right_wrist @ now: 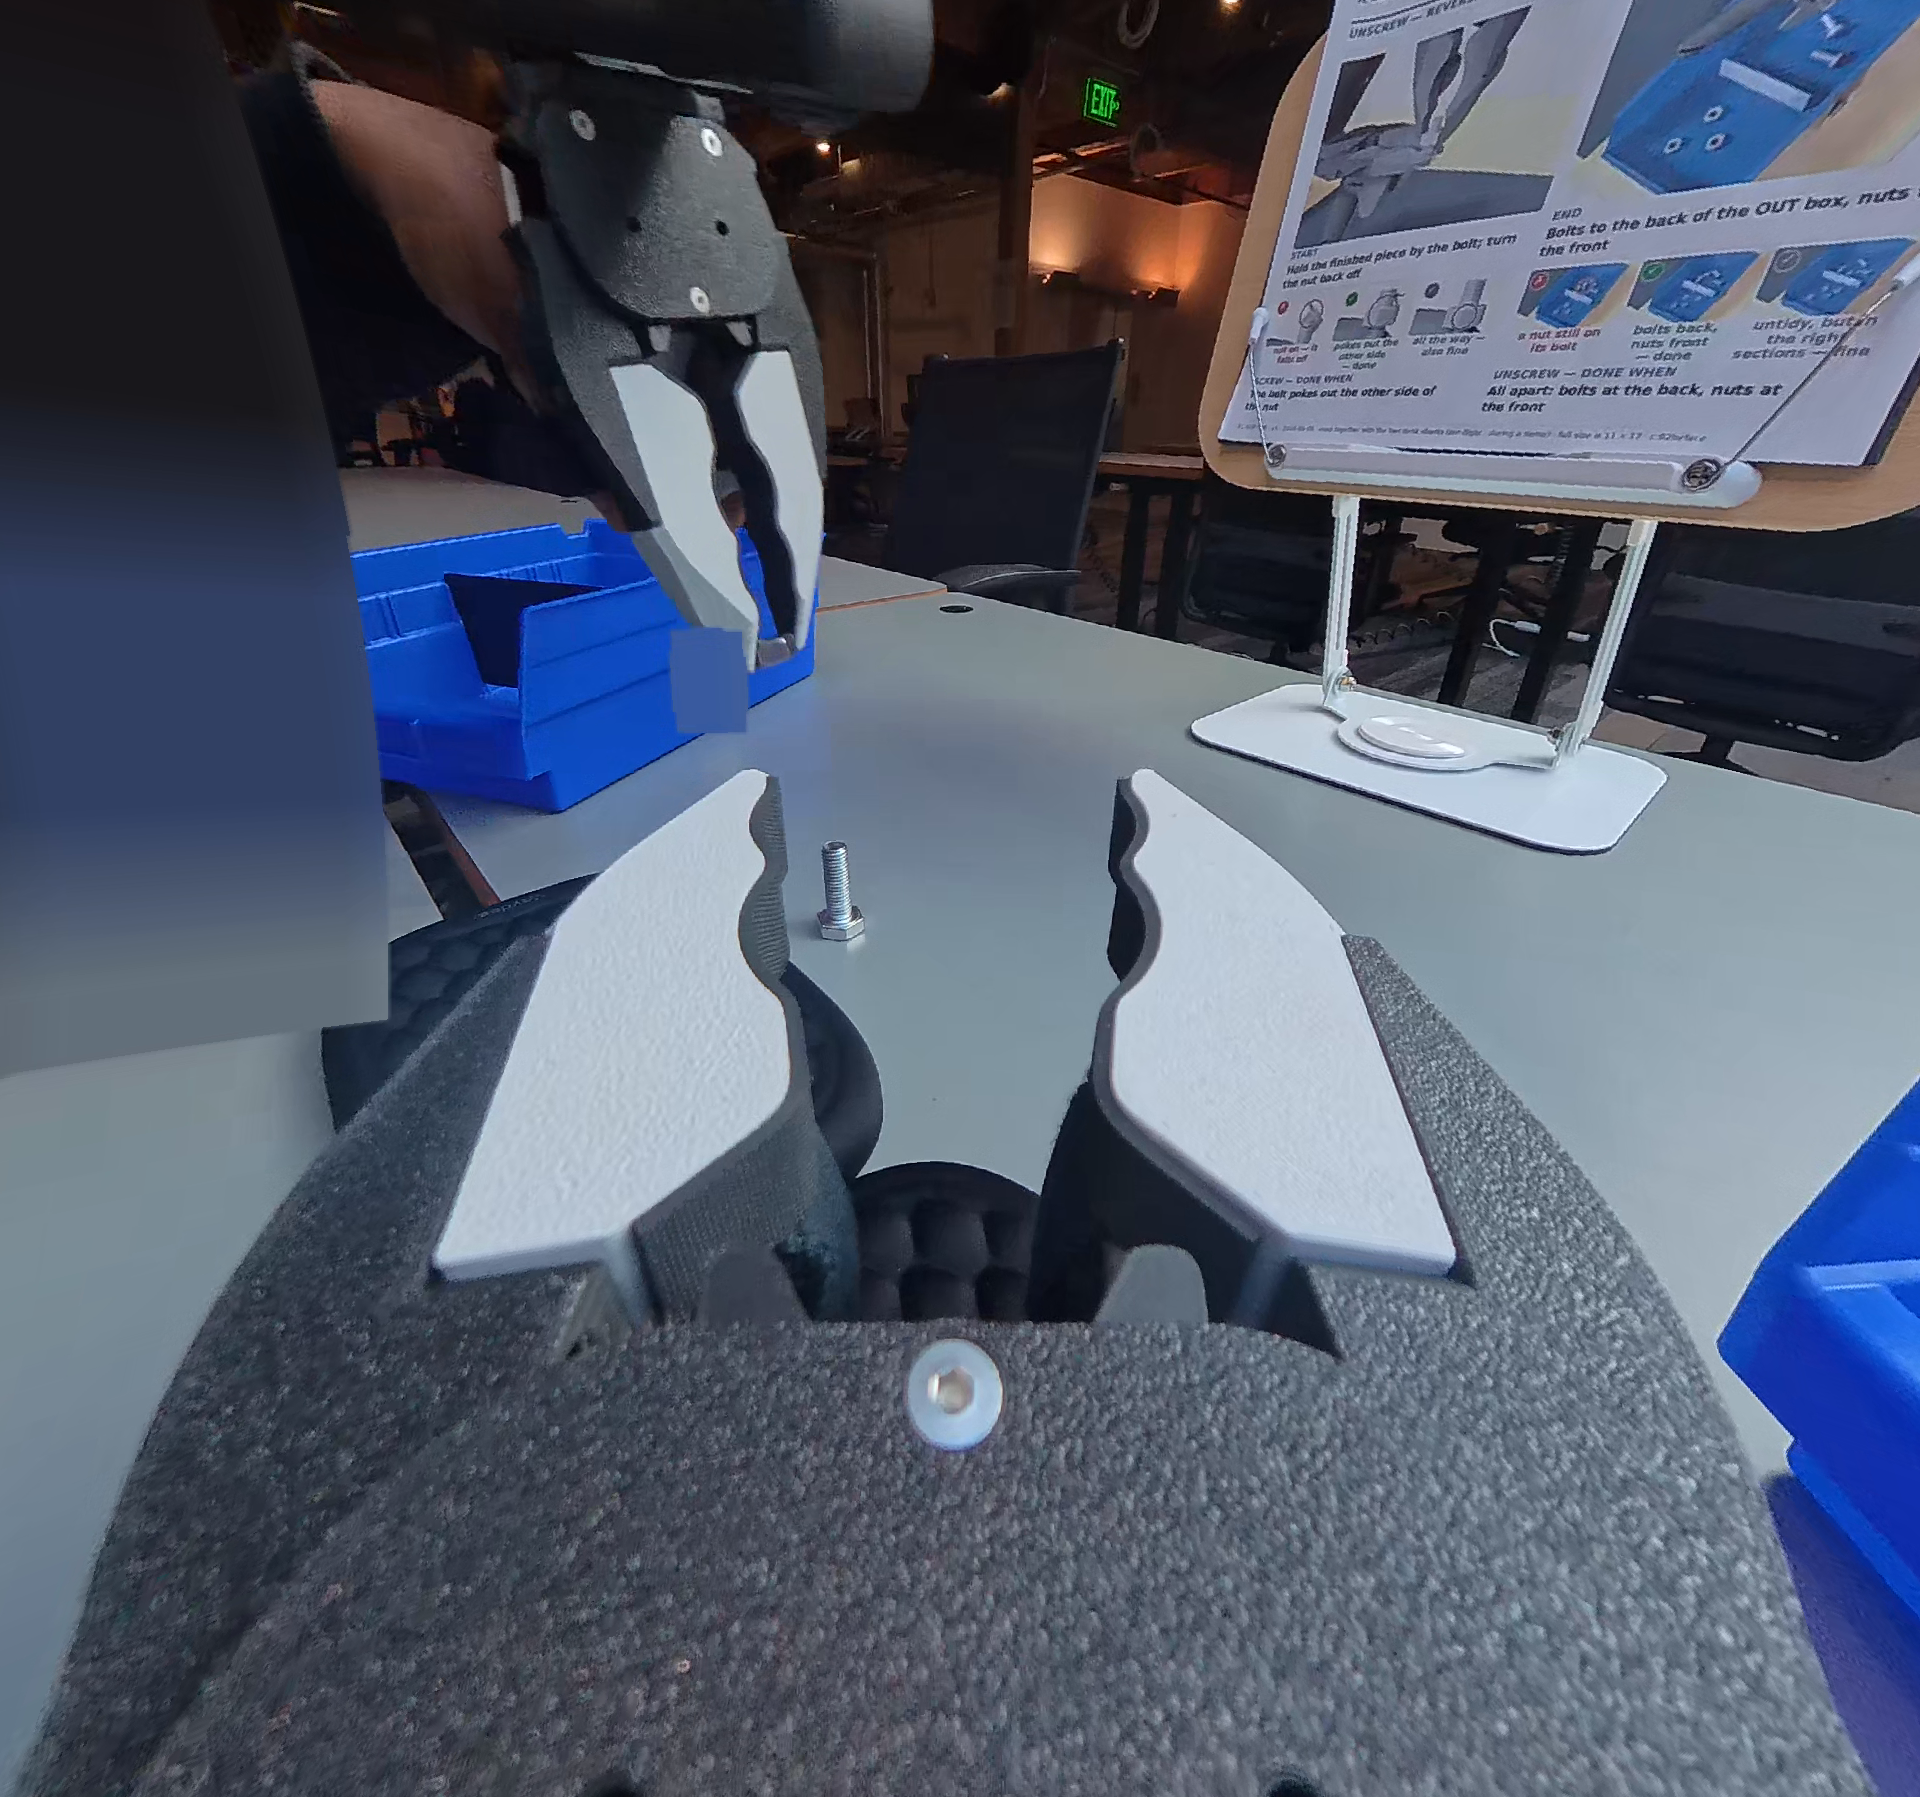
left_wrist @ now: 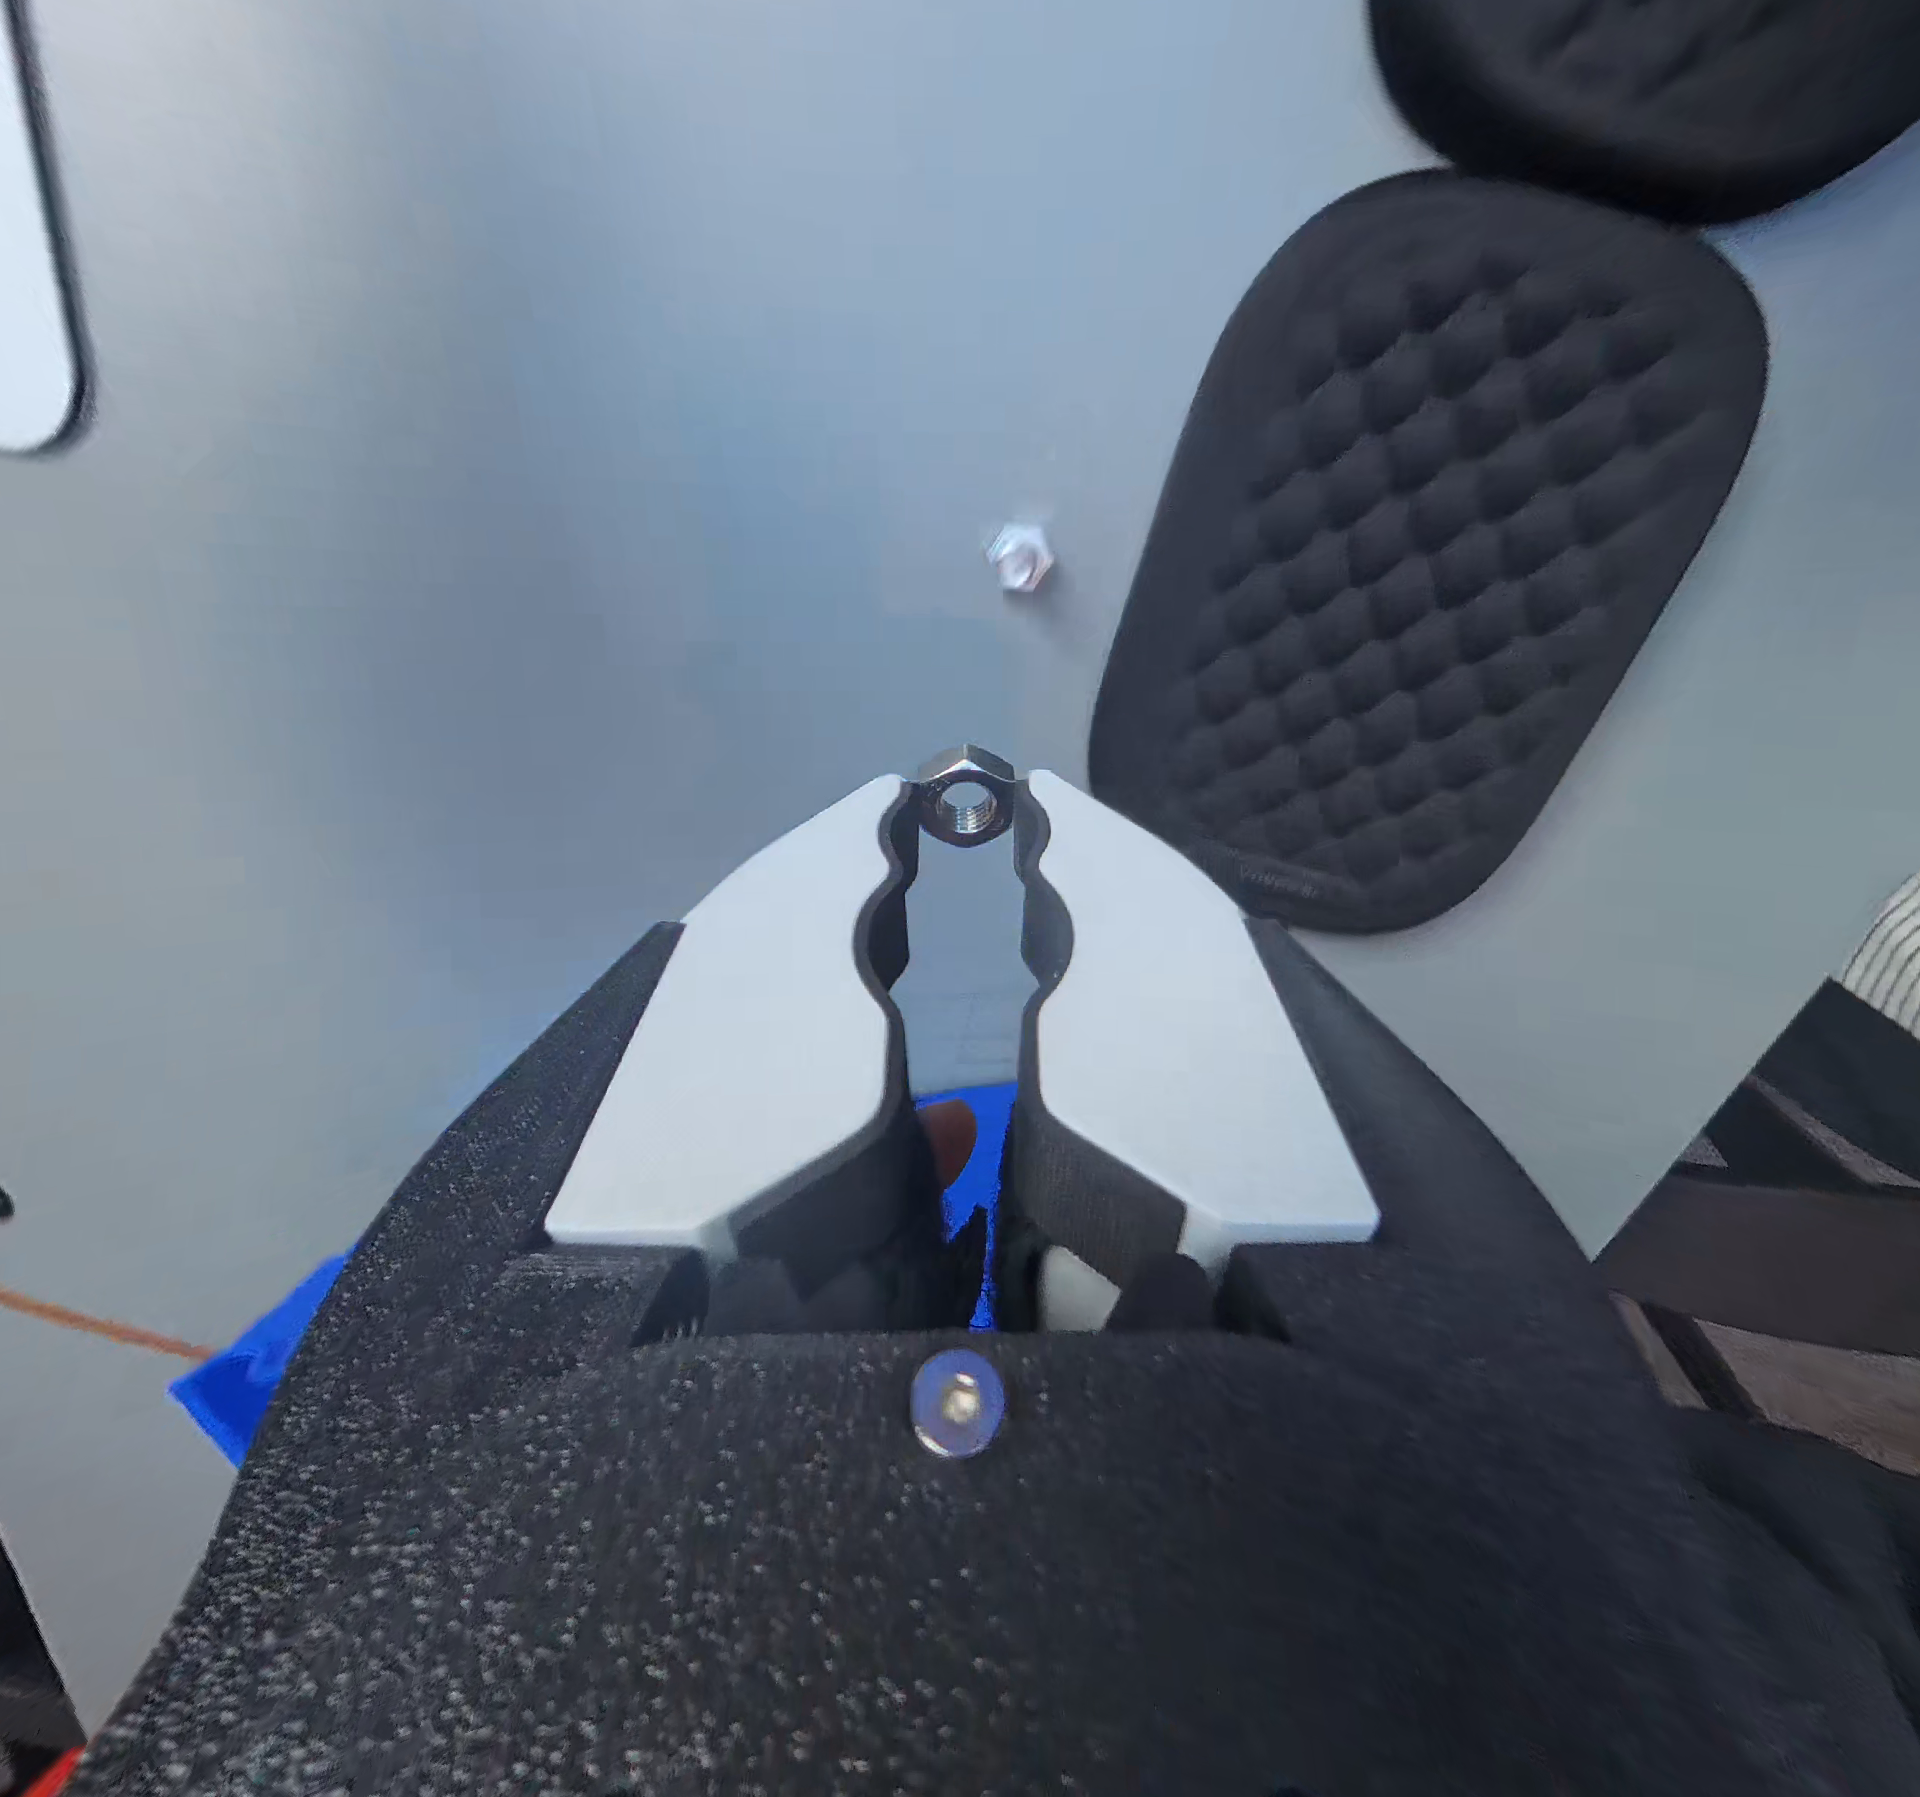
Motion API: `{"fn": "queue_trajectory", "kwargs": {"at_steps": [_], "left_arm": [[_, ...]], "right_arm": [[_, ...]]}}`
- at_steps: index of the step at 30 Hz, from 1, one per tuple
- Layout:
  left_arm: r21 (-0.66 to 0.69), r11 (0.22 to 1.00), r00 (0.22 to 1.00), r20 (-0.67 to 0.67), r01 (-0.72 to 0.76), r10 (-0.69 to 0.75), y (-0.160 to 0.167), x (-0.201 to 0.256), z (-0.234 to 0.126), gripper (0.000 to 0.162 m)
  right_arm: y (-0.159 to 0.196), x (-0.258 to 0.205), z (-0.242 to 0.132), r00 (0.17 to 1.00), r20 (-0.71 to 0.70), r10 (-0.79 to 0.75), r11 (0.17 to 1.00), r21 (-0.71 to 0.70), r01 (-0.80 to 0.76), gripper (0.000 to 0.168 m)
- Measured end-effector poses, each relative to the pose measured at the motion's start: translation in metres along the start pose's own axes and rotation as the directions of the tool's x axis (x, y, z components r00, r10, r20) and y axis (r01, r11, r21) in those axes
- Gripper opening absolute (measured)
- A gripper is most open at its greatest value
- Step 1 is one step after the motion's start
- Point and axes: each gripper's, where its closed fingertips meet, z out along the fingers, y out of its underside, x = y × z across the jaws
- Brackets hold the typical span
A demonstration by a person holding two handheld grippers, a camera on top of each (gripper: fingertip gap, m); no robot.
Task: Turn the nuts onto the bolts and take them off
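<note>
Holding a nut [left_wrist: 958, 805] pinched at its tips, left gripper [left_wrist: 961, 791] hangs above the surface [right_wrist: 1039, 760]. Right gripper [right_wrist: 940, 791], jaws wide, faces the upright bolt [right_wrist: 837, 890]. Advice: clamp the bolt's head first, keeping threads vertical.

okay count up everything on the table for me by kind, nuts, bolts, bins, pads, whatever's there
Nuts: 1, held in the left gripper – nut
Bolts: 1, standing head down – bolt
Blue bins: 2
Black pads: 2
Document stands: 1
Total: 7
</note>
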Motion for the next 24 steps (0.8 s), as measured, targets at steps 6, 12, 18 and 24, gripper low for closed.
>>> {"fn": "queue_trajectory", "kwargs": {"at_steps": [6, 12, 18, 24], "left_arm": [[-0.025, 0.989, 0.985, -0.092, -0.146, 0.143, -0.053, 0.028, 0.046, 0.017], [-0.115, 0.978, 0.980, -0.115, -0.176, 0.163, -0.058, 0.032, 0.087, 0.017], [-0.154, 0.972, 0.980, -0.119, -0.177, 0.159, -0.057, 0.030, 0.105, 0.017], [-0.154, 0.974, 0.979, -0.141, -0.168, 0.147, -0.058, 0.032, 0.111, 0.017]], "right_arm": [[-0.002, 0.003, -0.002, 1.000, -0.010, 0.014, 1.000, 0.016, -0.014, 0.059], [-0.001, 0.001, -0.001, 1.000, -0.006, 0.005, 1.000, 0.010, -0.004, 0.059], [0.000, 0.000, 0.000, 1.000, -0.003, 0.001, 1.000, 0.003, -0.001, 0.059], [0.000, 0.000, 0.000, 1.000, -0.002, 0.002, 1.000, 0.001, -0.002, 0.059]]}}
